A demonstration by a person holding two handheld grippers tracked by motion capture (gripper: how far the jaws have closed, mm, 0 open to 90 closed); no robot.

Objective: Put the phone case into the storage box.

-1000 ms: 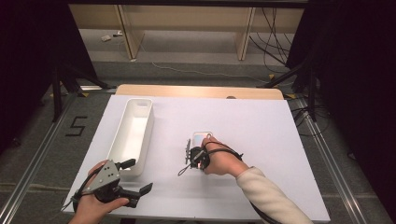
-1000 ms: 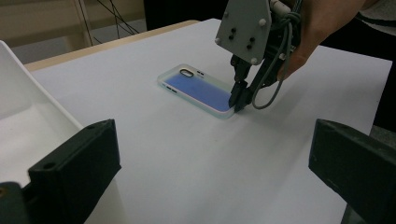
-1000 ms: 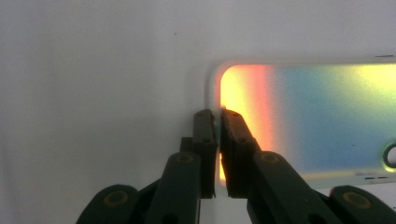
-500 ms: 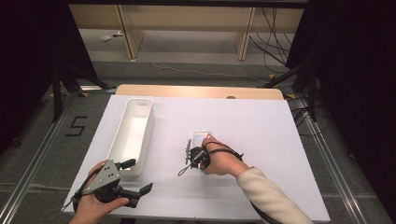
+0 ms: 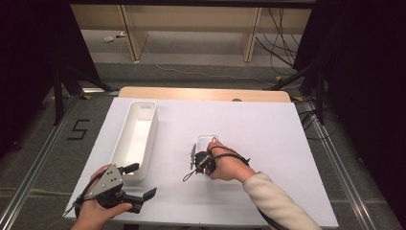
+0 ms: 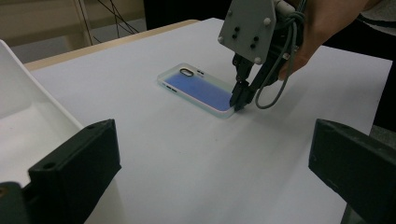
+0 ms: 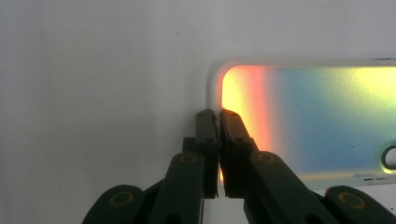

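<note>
Still clamped, right gripper (image 7: 218, 116) on phone case (image 7: 327, 116) rim, unmoved

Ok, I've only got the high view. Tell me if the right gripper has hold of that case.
Observer: Yes. In the right gripper view, the right gripper has its fingers shut on the end rim of the case.
Operator: Say which end.
Observer: The end away from the camera hole.
Operator: Now check the left gripper.
Observer: In its own view, the left gripper has its fingers wide open, nothing between them.
</note>
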